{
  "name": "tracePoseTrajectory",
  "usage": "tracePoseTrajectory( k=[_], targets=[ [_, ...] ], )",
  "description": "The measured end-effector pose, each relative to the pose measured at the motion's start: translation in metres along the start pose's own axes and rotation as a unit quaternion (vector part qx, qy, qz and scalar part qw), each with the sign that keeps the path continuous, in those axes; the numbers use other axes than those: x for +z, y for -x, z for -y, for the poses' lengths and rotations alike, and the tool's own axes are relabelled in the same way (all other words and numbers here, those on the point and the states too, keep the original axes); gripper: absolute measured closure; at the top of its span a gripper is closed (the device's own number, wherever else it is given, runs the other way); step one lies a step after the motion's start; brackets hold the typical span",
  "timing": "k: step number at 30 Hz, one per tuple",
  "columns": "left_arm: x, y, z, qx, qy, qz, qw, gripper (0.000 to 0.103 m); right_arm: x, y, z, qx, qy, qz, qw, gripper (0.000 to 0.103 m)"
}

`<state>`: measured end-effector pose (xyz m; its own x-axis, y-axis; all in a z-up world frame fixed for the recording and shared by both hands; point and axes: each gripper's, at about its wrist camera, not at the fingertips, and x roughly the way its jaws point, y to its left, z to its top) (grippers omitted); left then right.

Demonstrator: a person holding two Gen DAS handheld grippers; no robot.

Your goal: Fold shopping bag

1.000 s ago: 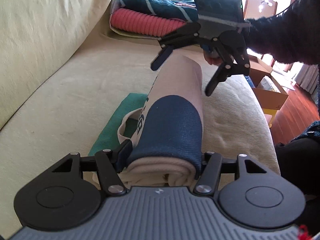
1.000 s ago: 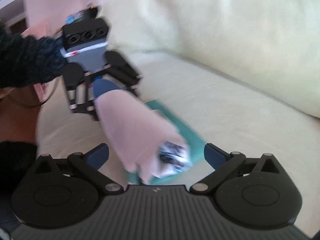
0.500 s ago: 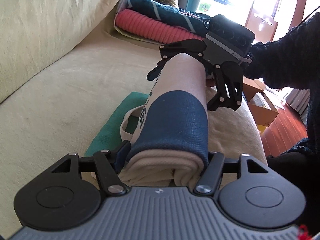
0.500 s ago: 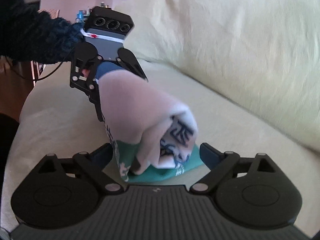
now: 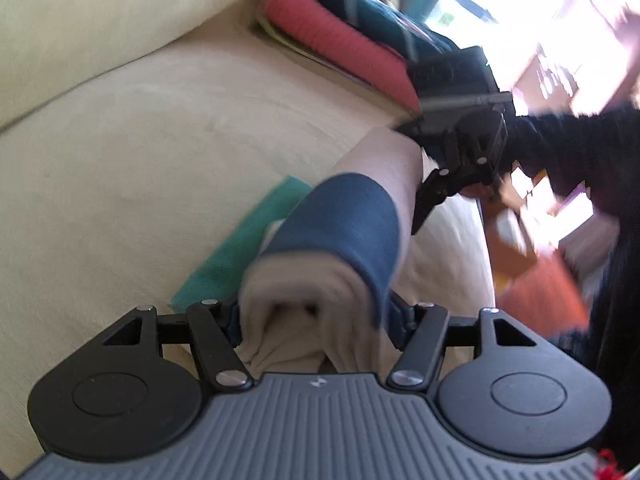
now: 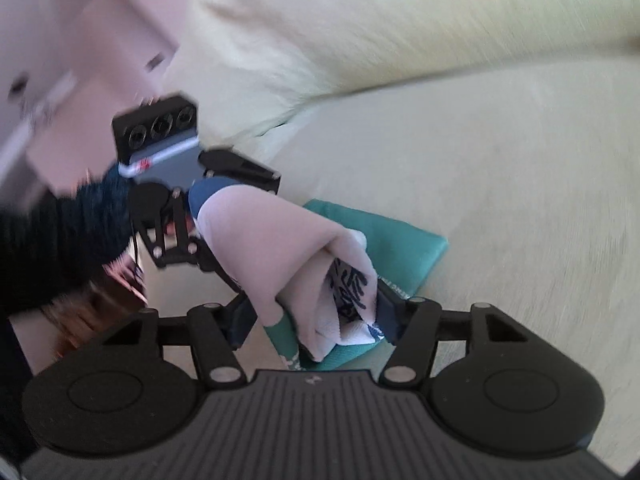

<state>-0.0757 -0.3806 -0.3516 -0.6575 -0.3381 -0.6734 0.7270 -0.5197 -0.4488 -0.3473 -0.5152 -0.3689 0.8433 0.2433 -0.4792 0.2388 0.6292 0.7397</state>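
The shopping bag (image 5: pixel 352 232) is a rolled cream canvas bundle with a blue patch, held above the sofa seat. My left gripper (image 5: pixel 318 320) has both pads pressed on its near end, and its jaws are opening slightly. In the right wrist view the bag (image 6: pixel 280 240) runs from the left gripper (image 6: pixel 244 224) to my right gripper (image 6: pixel 316 320). The right jaws are closing around the printed end: the right pad touches it, the left pad stands a little off. From the left wrist, the right gripper (image 5: pixel 412 168) straddles the far end. A teal folded cloth (image 6: pixel 392 240) lies underneath.
The cream sofa seat (image 5: pixel 160 152) stretches left, its back cushion (image 6: pixel 360 40) behind. Red and dark teal folded textiles (image 5: pixel 336 36) are stacked at the far end. Past the seat's right edge are a cardboard box (image 5: pixel 516 248) and wooden floor. A dark sleeve (image 5: pixel 568 148) reaches in.
The right gripper came down over the far end of the roll and its jaws narrowed around it. Both grippers rolled, tilting the views. The left grip stayed on the near end.
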Motion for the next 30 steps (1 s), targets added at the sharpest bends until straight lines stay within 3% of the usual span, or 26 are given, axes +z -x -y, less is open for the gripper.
tracePoseTrajectory(
  k=[3, 9, 13, 18, 22, 25, 27, 28, 30],
  targets=[
    [-0.009, -0.003, -0.006, 0.003, 0.03, 0.026, 0.9992, 0.035, 0.011, -0.002, 0.022, 0.02, -0.102, -0.023, 0.994, 0.046],
    [-0.026, -0.003, 0.007, 0.053, 0.026, 0.073, 0.9956, 0.034, 0.033, -0.005, 0.035, 0.024, -0.163, -0.088, 0.982, 0.048],
    [-0.025, -0.002, 0.038, 0.135, -0.026, 0.048, 0.9893, 0.032, 0.045, -0.014, 0.037, 0.028, -0.148, -0.137, 0.979, 0.051],
    [-0.021, 0.034, 0.064, 0.199, -0.106, -0.003, 0.9743, 0.04, 0.055, -0.022, 0.033, 0.027, -0.144, -0.178, 0.973, 0.051],
    [-0.003, 0.077, 0.085, 0.196, -0.141, 0.054, 0.9688, 0.04, 0.063, -0.023, 0.034, 0.028, -0.135, -0.2, 0.97, 0.051],
    [0.022, 0.066, 0.095, 0.192, -0.186, 0.07, 0.961, 0.041, 0.067, -0.026, 0.032, 0.024, -0.127, -0.22, 0.967, 0.051],
    [0.033, 0.043, 0.097, 0.189, -0.213, 0.058, 0.9569, 0.054, 0.069, -0.026, 0.03, 0.021, -0.123, -0.231, 0.965, 0.051],
    [0.034, 0.038, 0.096, 0.188, -0.218, 0.054, 0.9563, 0.067, 0.071, -0.027, 0.028, 0.02, -0.118, -0.24, 0.963, 0.051],
    [0.031, 0.019, 0.093, 0.19, -0.221, 0.034, 0.9561, 0.07, 0.074, -0.03, 0.026, 0.017, -0.11, -0.253, 0.961, 0.051]
  ],
)
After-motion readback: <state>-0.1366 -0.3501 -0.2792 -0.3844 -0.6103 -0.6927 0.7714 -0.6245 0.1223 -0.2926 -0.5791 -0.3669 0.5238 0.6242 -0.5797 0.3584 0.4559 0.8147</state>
